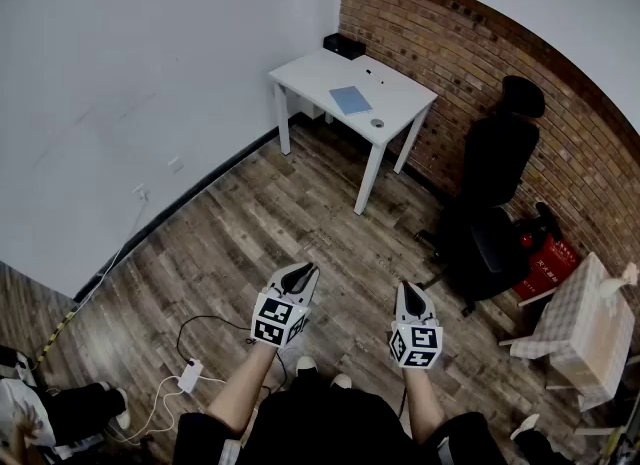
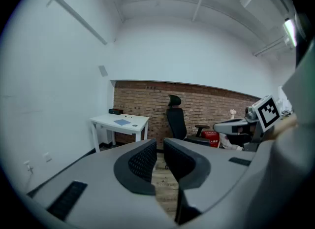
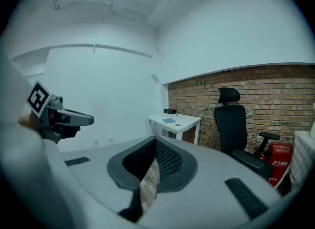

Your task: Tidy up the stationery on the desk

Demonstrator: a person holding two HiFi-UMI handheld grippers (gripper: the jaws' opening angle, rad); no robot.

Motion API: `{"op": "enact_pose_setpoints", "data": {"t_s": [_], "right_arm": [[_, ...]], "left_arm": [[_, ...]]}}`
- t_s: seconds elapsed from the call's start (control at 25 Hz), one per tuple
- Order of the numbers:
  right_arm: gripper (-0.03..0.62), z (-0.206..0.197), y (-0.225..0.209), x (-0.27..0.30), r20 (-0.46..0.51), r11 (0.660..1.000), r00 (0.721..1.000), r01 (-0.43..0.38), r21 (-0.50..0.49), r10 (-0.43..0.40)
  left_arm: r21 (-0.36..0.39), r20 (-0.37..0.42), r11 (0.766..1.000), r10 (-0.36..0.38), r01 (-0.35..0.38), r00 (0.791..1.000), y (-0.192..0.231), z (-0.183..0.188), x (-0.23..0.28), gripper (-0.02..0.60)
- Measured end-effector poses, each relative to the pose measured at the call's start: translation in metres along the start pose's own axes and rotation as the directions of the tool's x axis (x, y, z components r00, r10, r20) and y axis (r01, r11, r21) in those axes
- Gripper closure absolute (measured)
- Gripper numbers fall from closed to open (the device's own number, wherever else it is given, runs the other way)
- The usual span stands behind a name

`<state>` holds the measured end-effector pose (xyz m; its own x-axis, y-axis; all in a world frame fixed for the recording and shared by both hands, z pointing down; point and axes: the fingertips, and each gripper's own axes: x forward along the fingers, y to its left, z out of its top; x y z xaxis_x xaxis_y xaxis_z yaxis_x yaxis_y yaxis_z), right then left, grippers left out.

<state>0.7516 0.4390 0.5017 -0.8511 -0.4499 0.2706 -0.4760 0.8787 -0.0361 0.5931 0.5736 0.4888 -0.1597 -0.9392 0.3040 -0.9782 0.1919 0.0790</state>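
Lower centre of the head view: your left gripper (image 1: 300, 271) has its jaws a narrow slit apart and your right gripper (image 1: 412, 293) has them closed together. Neither has hold of anything.

Lower left: a white cable and adapter (image 1: 190, 374) lie loose on the wooden floor (image 1: 300, 203), just beside your feet. Step wide toward that side and you risk a snag.

Right of centre: a black office chair (image 1: 497, 185) stands near the counter's right end. Your right arm may clip it if you approach from that side.

Upper centre, well apart from both grippers: the white counter (image 1: 310, 75) carries the stationery. A blue notebook (image 1: 350, 100) lies flat, a small round item (image 1: 377, 123) sits near the front edge, and a black box (image 1: 344, 46) stands at the back by the brick wall.

Arrive with the jaws as they are and they will likely push things, not take them. The round item may be nudged off the edge, and the flat notebook may slide away.
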Motion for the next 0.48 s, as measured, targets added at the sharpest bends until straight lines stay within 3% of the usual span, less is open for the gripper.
{"op": "enact_pose_setpoints", "data": {"t_s": [0.48], "right_arm": [[0.569,-0.005,-0.005,-0.016,0.021,1.000,1.000,-0.022,-0.022,0.022]], "left_arm": [[0.006,-0.003,1.000,0.018,-0.018,1.000,-0.029,-0.005,-0.004,0.526]]}}
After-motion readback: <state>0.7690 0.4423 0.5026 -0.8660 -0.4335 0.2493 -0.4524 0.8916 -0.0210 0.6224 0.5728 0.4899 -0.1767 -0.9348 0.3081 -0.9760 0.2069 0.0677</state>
